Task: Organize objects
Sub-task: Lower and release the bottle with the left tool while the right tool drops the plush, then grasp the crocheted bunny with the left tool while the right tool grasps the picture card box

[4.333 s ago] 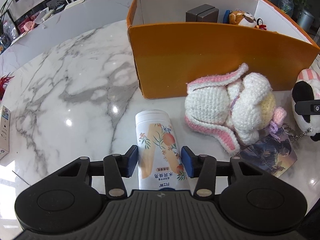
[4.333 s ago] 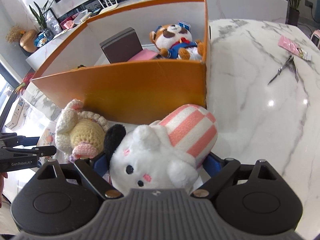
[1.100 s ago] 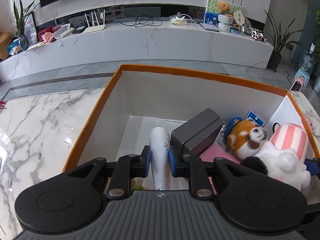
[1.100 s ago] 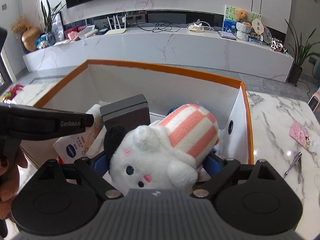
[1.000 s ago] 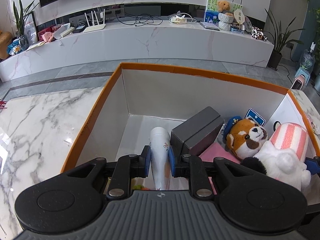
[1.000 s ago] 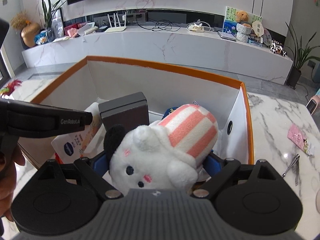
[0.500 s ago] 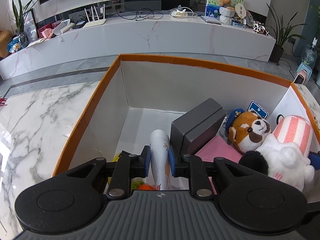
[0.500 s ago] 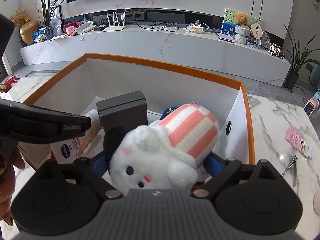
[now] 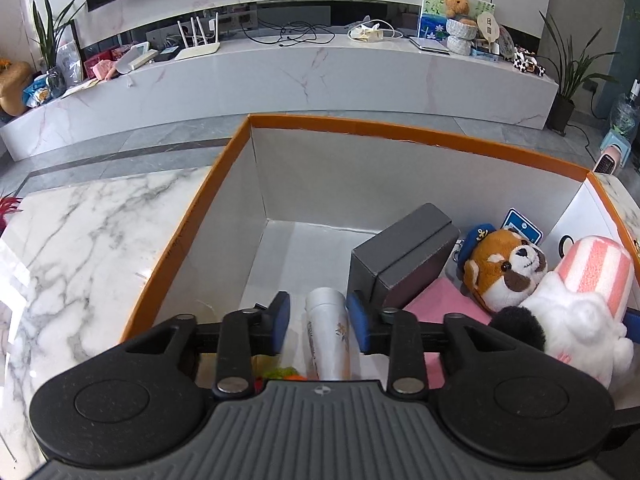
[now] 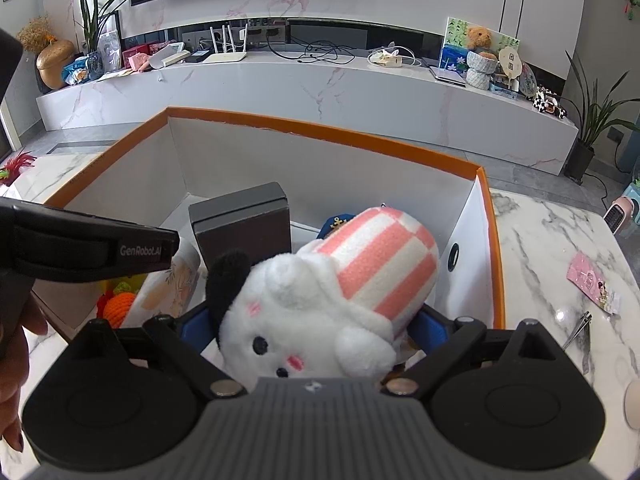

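An orange box (image 9: 400, 130) with white inner walls stands on the marble table; it also shows in the right wrist view (image 10: 320, 132). My left gripper (image 9: 319, 316) is over the box's near left part, its jaws open on either side of a white flower-printed bottle (image 9: 326, 328) that lies inside and touches neither pad. My right gripper (image 10: 312, 324) is shut on a white plush with a pink-striped hat (image 10: 332, 292), held over the box's right side; the plush also shows in the left wrist view (image 9: 576, 304).
Inside the box are a dark grey case (image 9: 404, 256), a red-panda plush (image 9: 504, 268), a pink flat item (image 9: 444, 300) and an orange crochet toy (image 10: 120, 304). On the table right of the box lie a pink card (image 10: 592, 282) and nail clippers (image 10: 578, 334).
My left gripper's jaws have opened and let go of the bottle, which now lies in the box. My right gripper has kept hold of the plush over the box and moved slightly forward.
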`<control>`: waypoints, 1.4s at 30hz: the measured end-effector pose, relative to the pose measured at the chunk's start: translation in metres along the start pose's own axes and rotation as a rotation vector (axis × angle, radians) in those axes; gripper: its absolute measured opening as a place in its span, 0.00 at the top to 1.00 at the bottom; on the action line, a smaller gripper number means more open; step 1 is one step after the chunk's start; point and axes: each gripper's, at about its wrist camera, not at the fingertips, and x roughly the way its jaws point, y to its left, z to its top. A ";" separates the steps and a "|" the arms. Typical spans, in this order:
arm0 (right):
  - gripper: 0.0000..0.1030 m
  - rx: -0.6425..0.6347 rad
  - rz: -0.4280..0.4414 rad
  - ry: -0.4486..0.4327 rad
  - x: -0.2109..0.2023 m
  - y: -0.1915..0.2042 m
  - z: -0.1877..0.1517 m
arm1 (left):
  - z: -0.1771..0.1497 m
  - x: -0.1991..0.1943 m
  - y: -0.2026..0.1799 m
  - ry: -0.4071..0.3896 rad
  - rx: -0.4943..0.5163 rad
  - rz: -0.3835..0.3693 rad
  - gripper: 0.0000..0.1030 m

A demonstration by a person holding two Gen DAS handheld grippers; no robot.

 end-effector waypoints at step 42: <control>0.03 -0.041 0.181 -0.050 -0.125 -0.033 -0.066 | -0.090 -0.060 0.019 0.152 -0.194 -0.186 0.21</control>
